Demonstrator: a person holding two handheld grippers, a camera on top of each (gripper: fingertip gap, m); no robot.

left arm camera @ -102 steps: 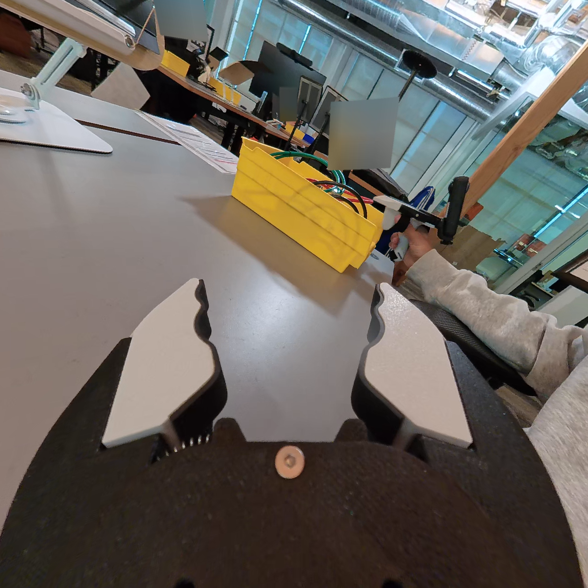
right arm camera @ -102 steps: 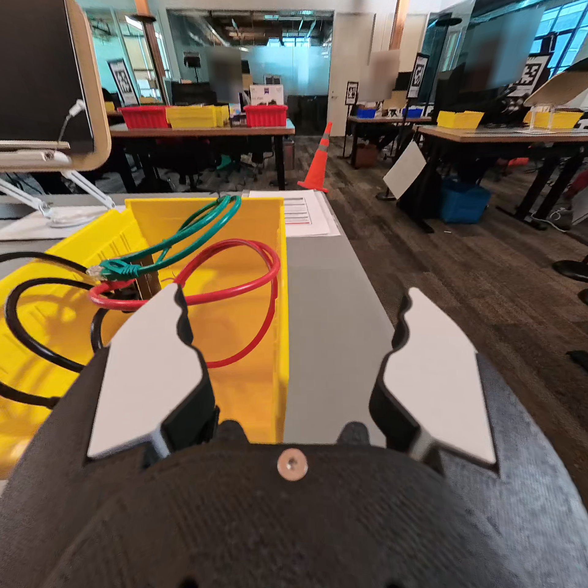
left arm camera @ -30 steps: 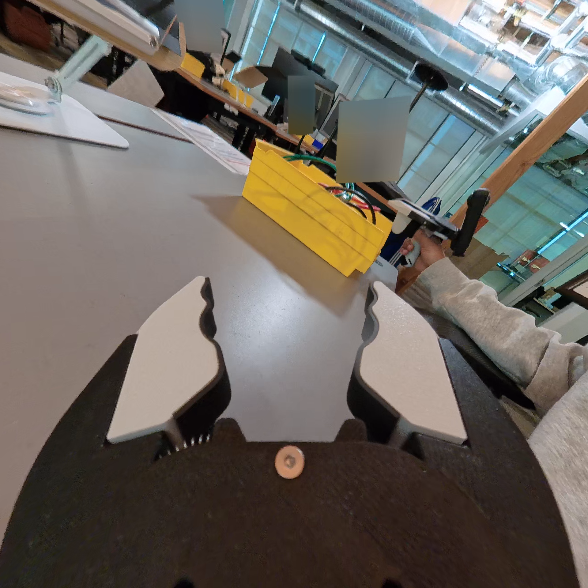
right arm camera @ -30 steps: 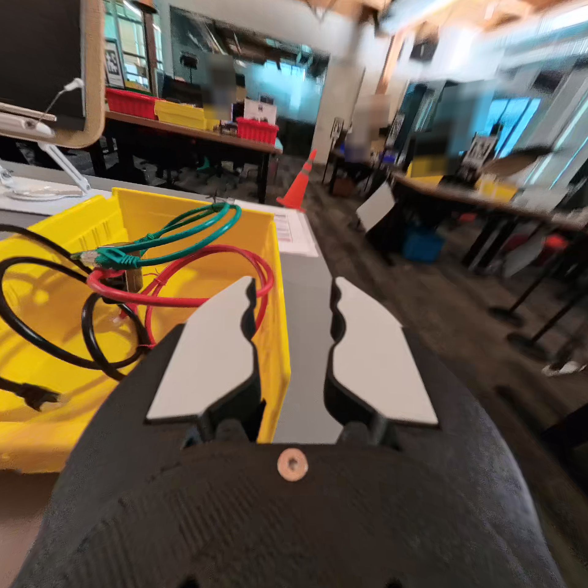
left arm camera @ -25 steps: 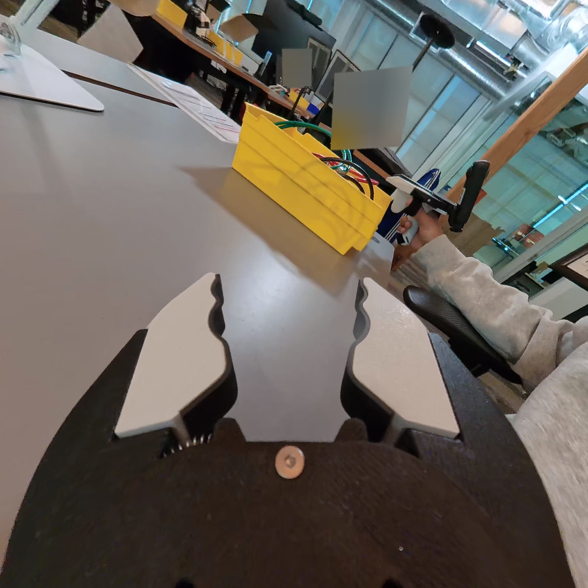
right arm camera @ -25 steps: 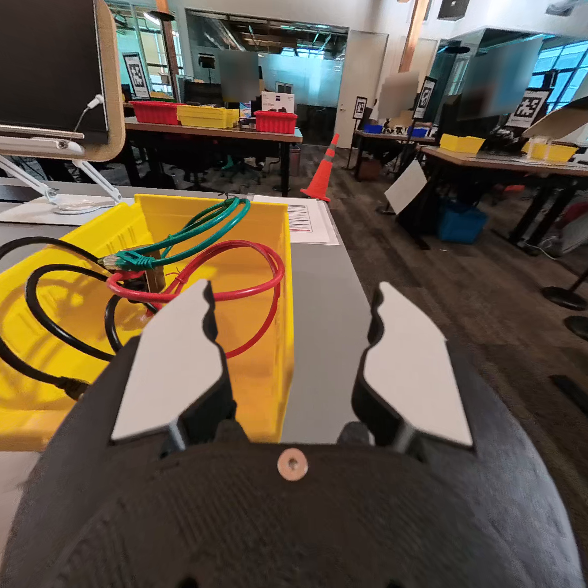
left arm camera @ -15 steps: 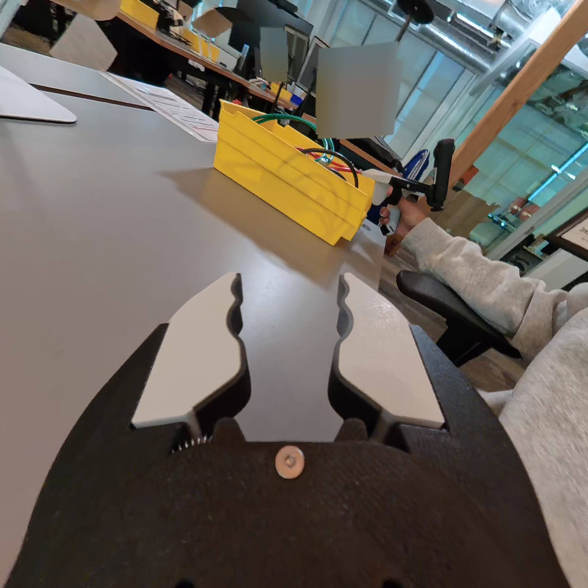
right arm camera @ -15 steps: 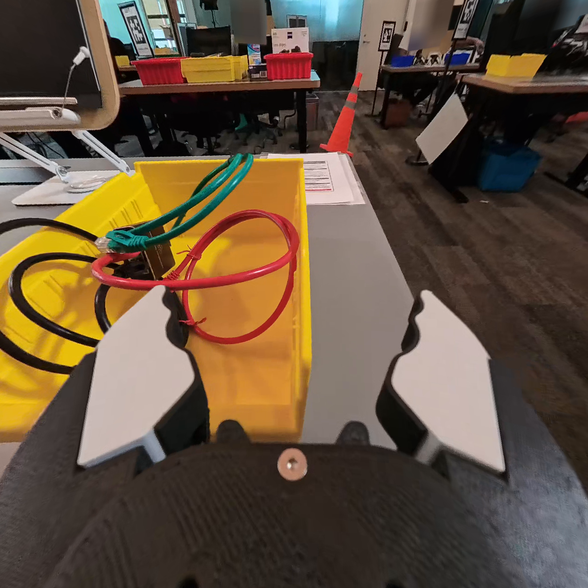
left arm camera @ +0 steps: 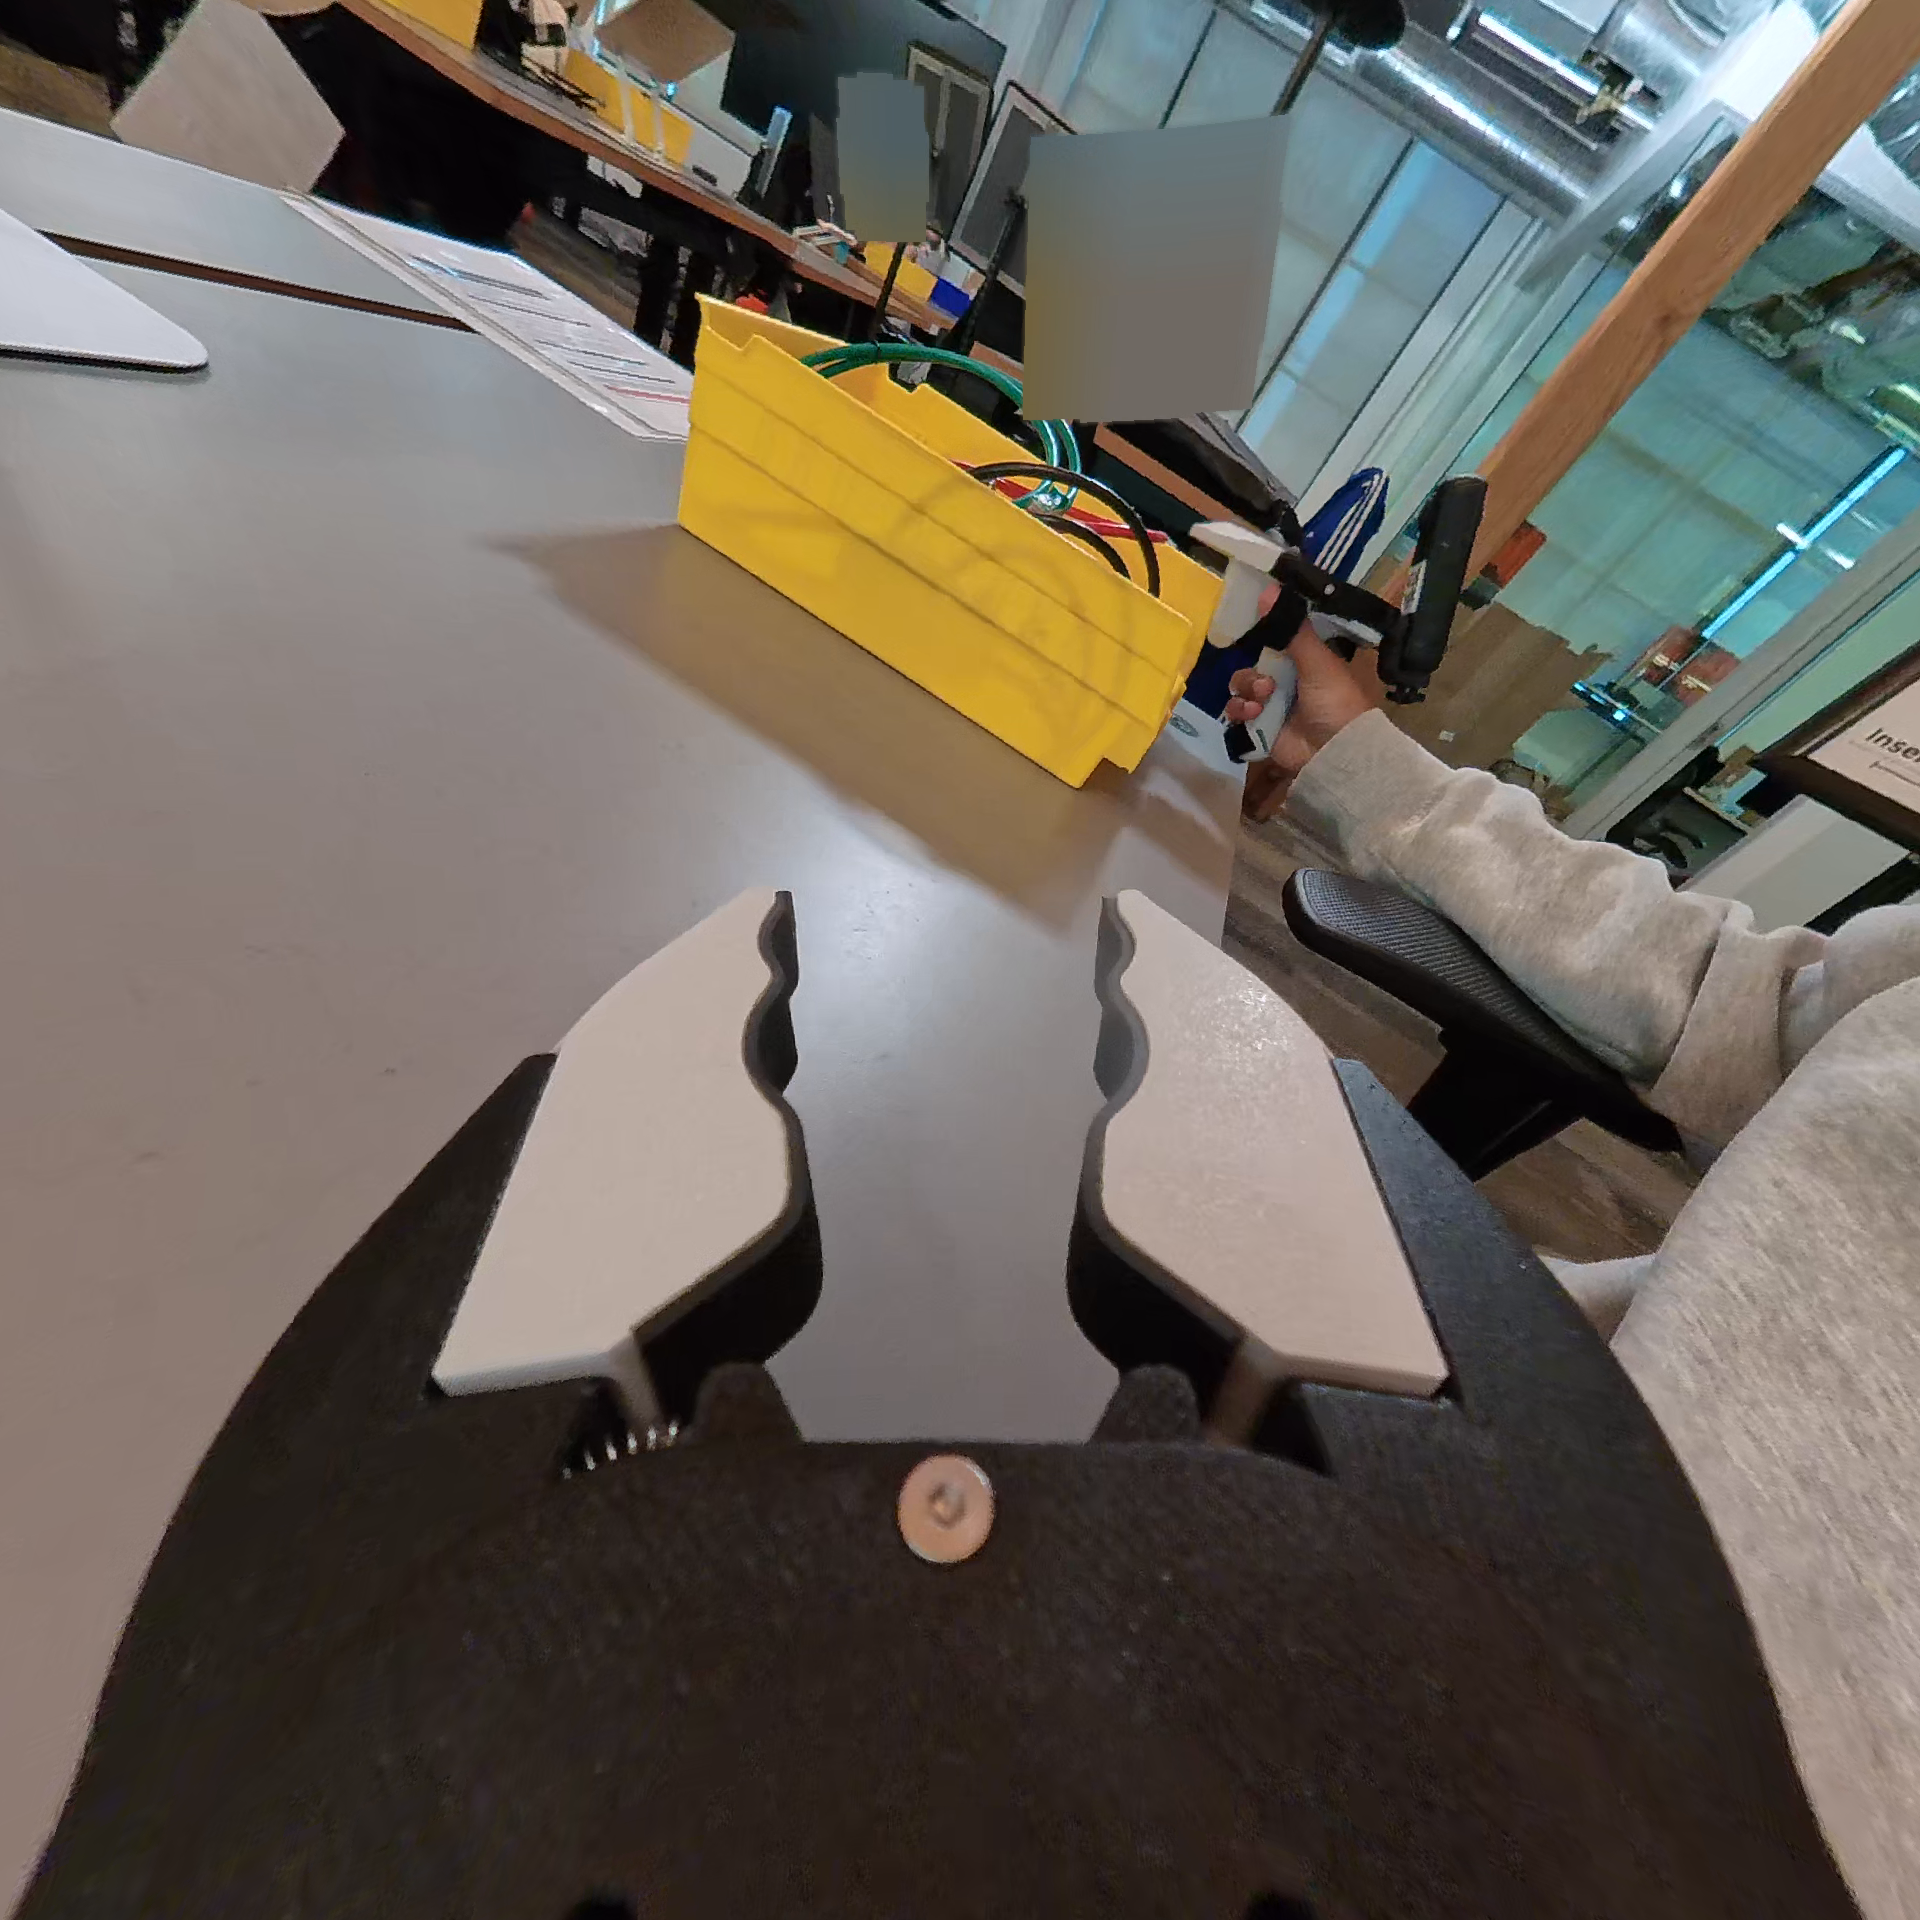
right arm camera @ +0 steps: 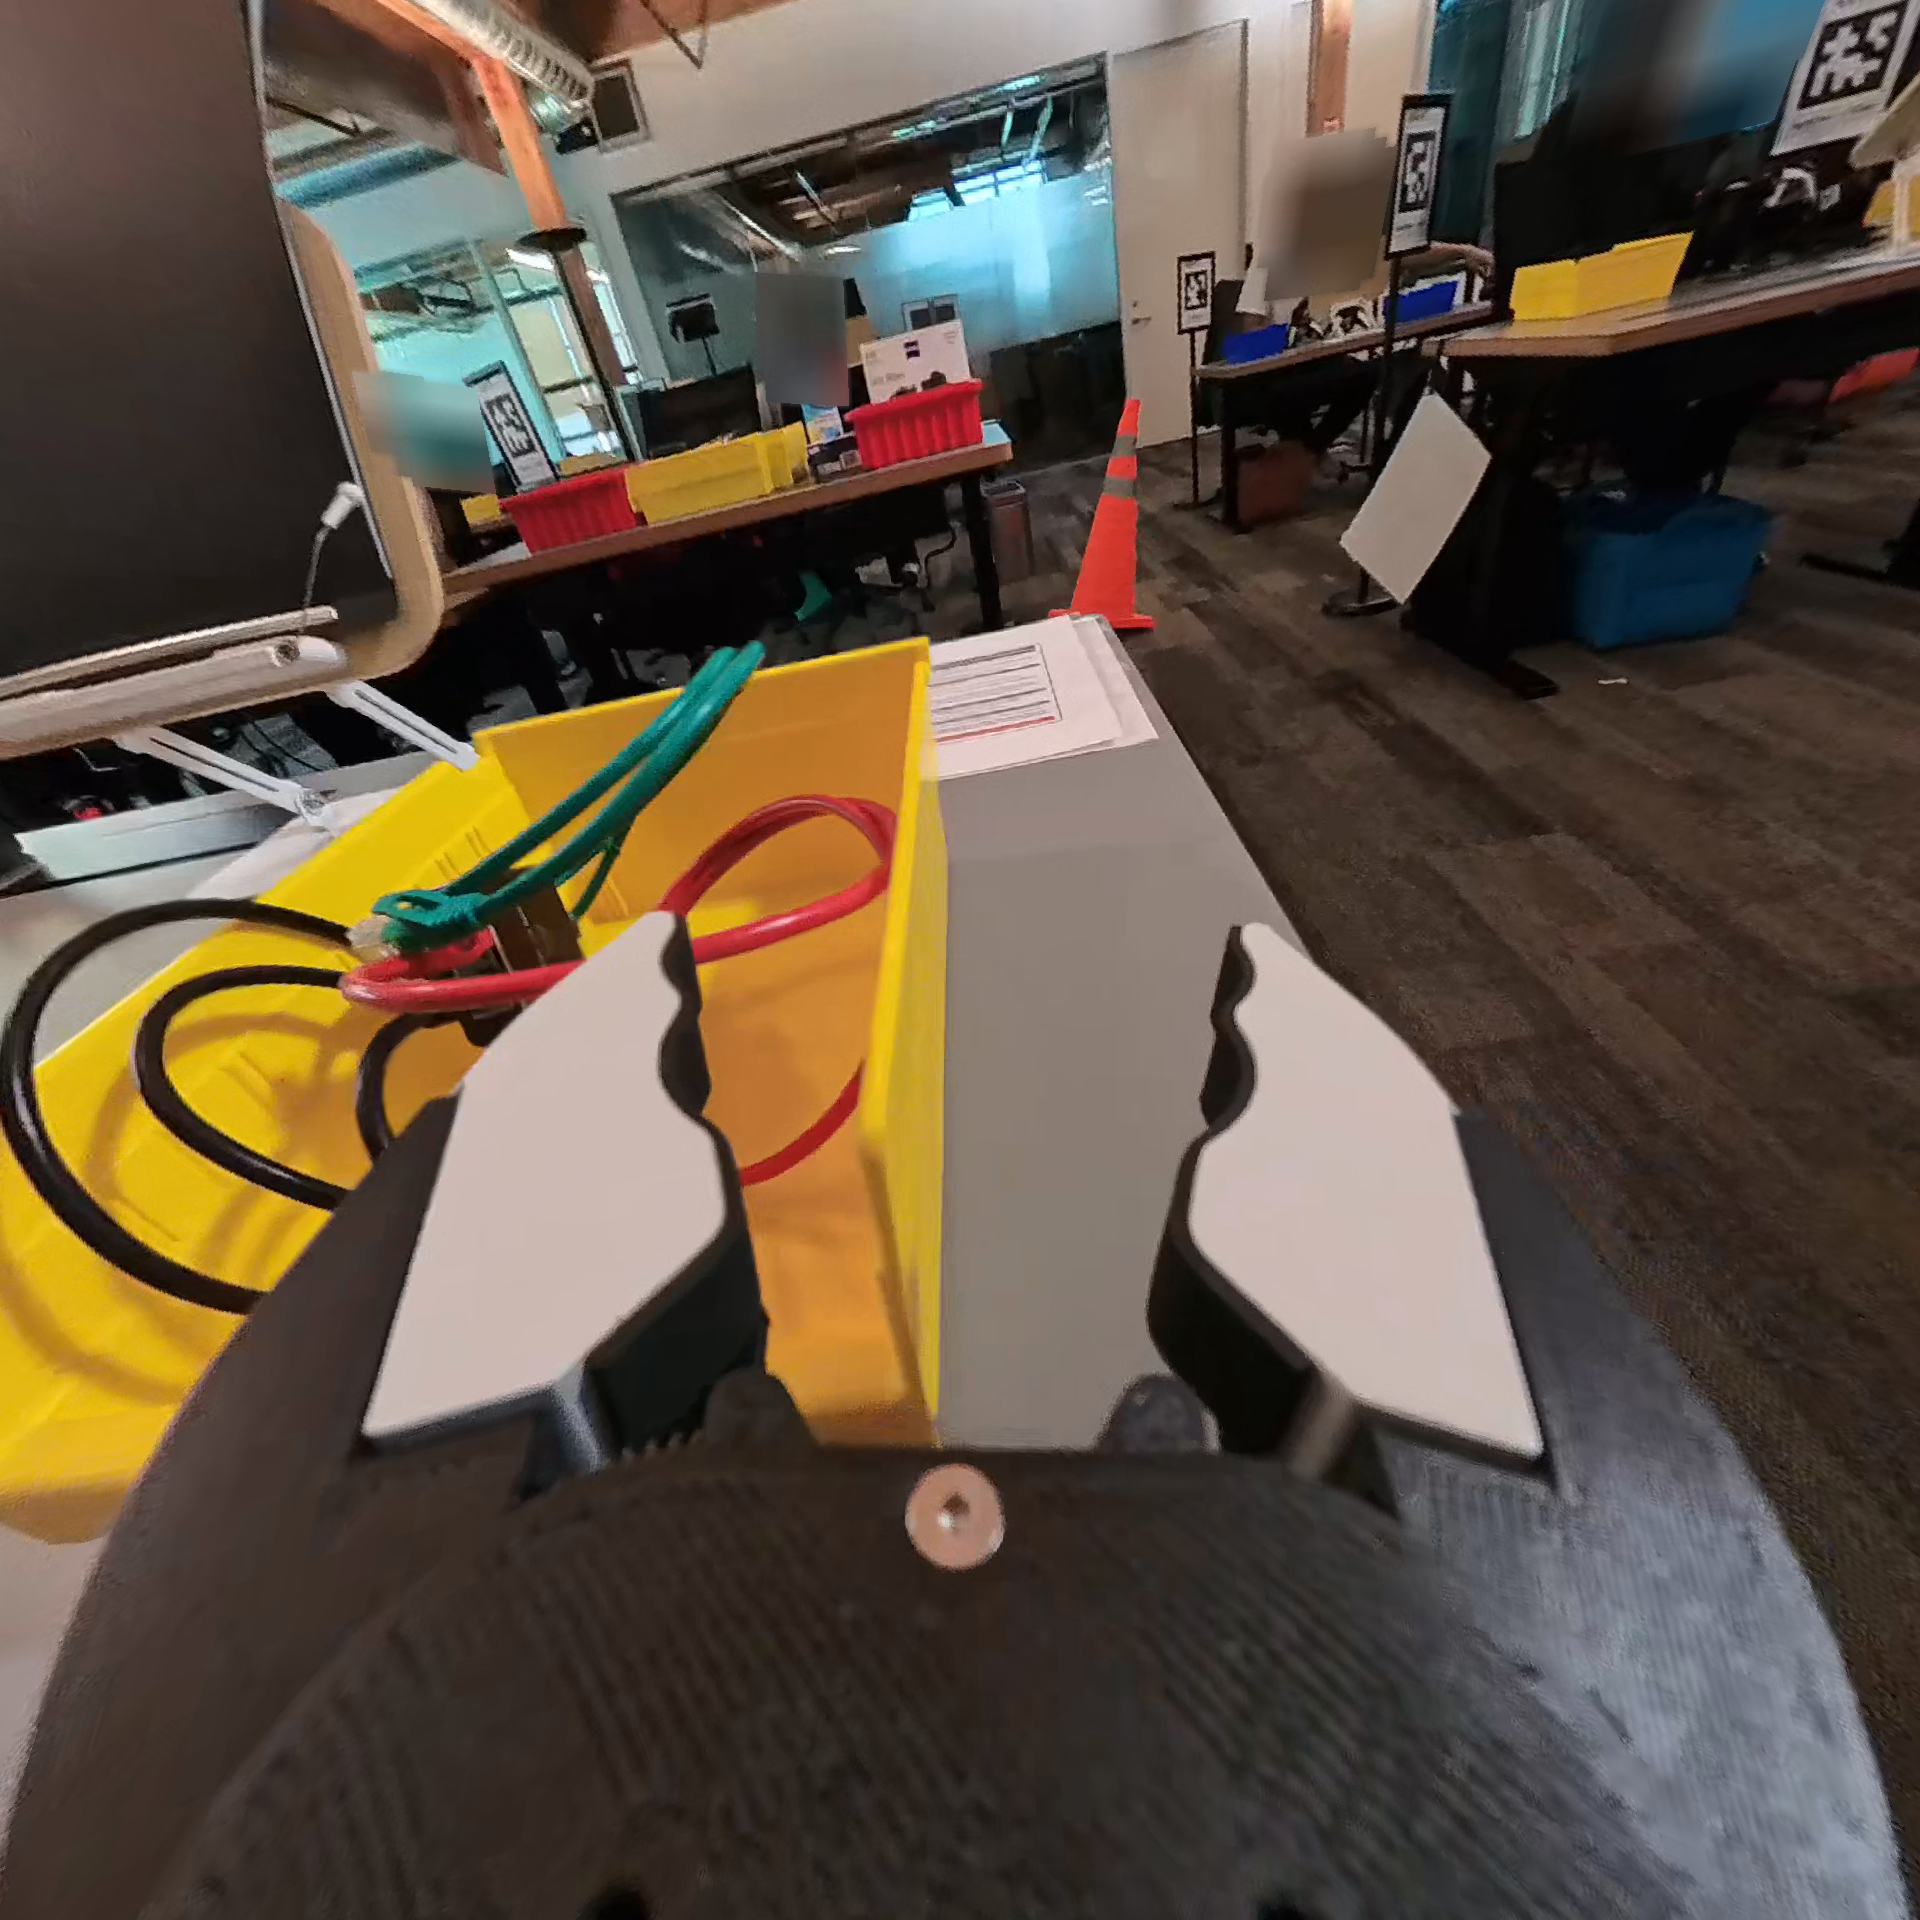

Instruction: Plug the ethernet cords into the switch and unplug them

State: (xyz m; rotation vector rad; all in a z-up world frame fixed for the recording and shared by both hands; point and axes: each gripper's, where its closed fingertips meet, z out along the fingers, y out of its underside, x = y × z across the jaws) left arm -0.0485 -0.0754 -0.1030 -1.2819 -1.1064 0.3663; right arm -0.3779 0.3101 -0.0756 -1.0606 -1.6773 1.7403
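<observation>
A yellow bin (right arm camera: 902,1091) stands on the grey table (right arm camera: 1049,1039) and holds a green cord (right arm camera: 634,790), a red cord (right arm camera: 800,914) and a black cord (right arm camera: 94,1101). A small dark box (right arm camera: 535,930) lies half hidden under the cord ends. My right gripper (right arm camera: 956,935) is open and empty, hovering over the bin's right wall at its near end. My left gripper (left arm camera: 945,914) is open and empty above bare table (left arm camera: 312,727), well short of the bin (left arm camera: 935,592). The right gripper (left arm camera: 1247,582) also shows in the left wrist view, held by a hand beside the bin.
A paper sheet (right arm camera: 1023,691) lies beyond the bin. A monitor on a white stand (right arm camera: 145,343) stands at the left. The table edge drops to the floor at the right, with an orange cone (right arm camera: 1112,530) farther off. A chair armrest (left arm camera: 1455,987) is beside the table.
My left gripper's jaws have narrowed while staying open. My right gripper went from nearly shut to wide open, then narrowed a little, and its view has tilted.
</observation>
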